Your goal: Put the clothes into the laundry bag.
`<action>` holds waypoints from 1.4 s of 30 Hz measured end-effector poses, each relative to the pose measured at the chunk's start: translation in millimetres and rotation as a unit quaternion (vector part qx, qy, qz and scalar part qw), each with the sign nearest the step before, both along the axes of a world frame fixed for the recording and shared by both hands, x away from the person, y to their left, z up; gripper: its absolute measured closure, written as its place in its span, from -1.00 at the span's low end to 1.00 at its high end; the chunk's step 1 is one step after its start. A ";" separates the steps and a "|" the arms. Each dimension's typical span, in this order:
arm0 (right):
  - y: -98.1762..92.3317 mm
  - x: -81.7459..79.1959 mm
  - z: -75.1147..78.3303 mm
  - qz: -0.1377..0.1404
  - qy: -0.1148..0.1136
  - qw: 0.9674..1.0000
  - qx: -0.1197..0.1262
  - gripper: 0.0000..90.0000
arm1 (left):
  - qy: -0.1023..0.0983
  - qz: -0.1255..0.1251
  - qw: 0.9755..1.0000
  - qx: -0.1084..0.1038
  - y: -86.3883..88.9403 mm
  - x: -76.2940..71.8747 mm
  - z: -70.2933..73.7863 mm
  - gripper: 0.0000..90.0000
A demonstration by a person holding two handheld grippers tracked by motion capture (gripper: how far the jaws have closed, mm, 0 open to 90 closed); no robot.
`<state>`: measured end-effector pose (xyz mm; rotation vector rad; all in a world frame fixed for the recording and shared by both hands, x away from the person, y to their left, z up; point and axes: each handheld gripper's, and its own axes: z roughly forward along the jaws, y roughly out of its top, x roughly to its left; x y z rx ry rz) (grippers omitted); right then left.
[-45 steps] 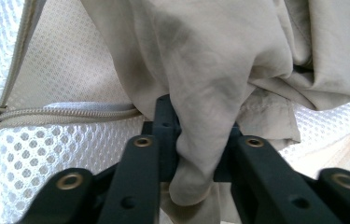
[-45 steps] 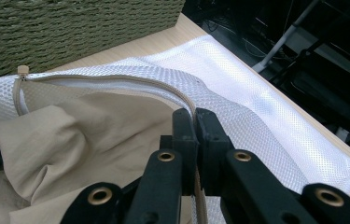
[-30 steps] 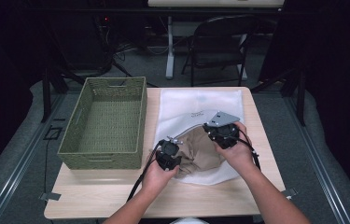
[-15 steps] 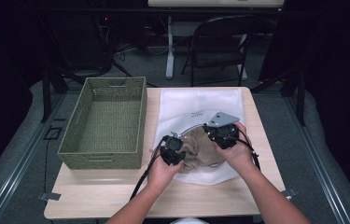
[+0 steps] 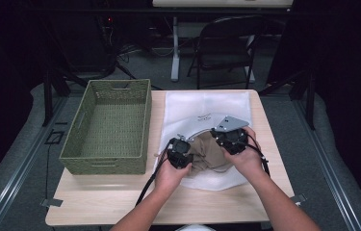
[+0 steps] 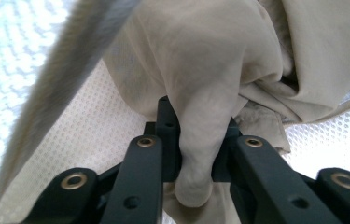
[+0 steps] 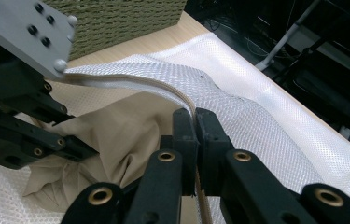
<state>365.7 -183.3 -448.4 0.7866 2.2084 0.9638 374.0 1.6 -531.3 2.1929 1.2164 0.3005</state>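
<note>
My left gripper [image 6: 196,140] is clamping the tan cloth [image 5: 209,152], apparently inside the white mesh bag [image 5: 207,108] beside the basket [image 5: 110,126]. My right gripper [image 7: 194,126] is pinching the bag's rim, lifting it.

Black tongs [image 7: 195,122], brass rivets, trailing cables

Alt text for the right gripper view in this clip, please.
The right gripper is shut on the edge of a white mesh laundry bag, lifting it open over a beige garment. The left gripper is at left, with a green woven basket behind.
</note>
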 end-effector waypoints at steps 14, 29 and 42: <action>-7.7 -5.2 -11.9 0.000 0.015 1.000 -0.005 0.95 | 0.002 -0.029 0.999 -0.018 13.7 -18.2 9.6 0.39; -8.1 -15.3 -34.0 0.000 0.041 0.999 0.002 0.93 | 0.005 -0.045 0.999 -0.024 38.8 -40.4 11.3 0.29; -11.3 -28.1 -41.2 0.008 0.052 0.998 0.019 0.73 | 0.019 -0.049 0.998 -0.039 65.5 -56.0 9.1 0.25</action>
